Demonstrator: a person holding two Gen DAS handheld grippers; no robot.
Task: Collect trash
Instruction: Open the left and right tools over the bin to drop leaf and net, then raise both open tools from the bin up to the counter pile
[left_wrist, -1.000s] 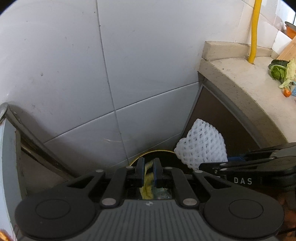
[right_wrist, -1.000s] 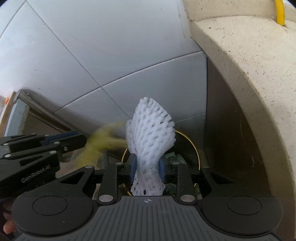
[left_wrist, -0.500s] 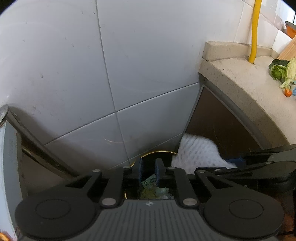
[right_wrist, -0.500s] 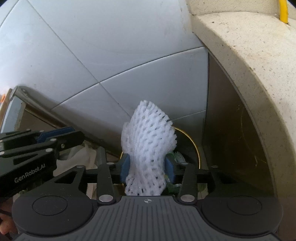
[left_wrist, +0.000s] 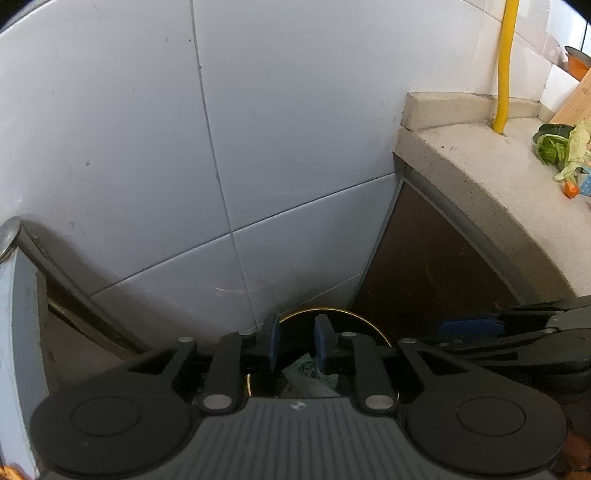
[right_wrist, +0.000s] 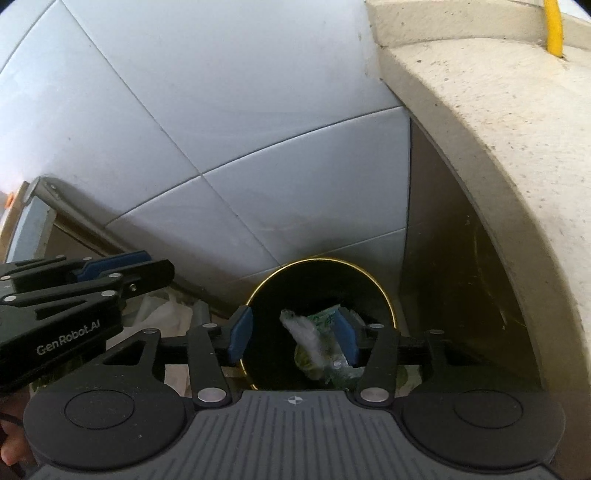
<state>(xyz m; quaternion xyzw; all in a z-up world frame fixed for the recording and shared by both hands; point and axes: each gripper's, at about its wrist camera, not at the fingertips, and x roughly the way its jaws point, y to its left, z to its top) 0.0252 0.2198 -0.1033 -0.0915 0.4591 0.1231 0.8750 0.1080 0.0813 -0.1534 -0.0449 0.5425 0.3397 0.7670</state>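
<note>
A black trash bin with a gold rim (right_wrist: 384, 295) stands on the floor in the corner below me; its rim also shows in the left wrist view (left_wrist: 354, 316). My right gripper (right_wrist: 291, 334) is open and empty above the bin mouth. The white foam fruit net (right_wrist: 308, 334), blurred, lies in the bin on green and clear wrappers (right_wrist: 323, 319). My left gripper (left_wrist: 295, 345) is open a little and empty, above the bin, with a green wrapper (left_wrist: 304, 369) under it. The left gripper shows at the left of the right wrist view (right_wrist: 122, 273).
White tiled wall (left_wrist: 258, 147) stands behind the bin. A stone counter (left_wrist: 491, 177) with a brown cabinet side (left_wrist: 424, 266) is to the right, holding greens (left_wrist: 554, 146) and a yellow hose (left_wrist: 504, 66). A metal edge (left_wrist: 14, 236) is at left.
My left gripper let go of the yellow scrap, which dropped into the bin. My right gripper opened and the white foam net fell into the bin.
</note>
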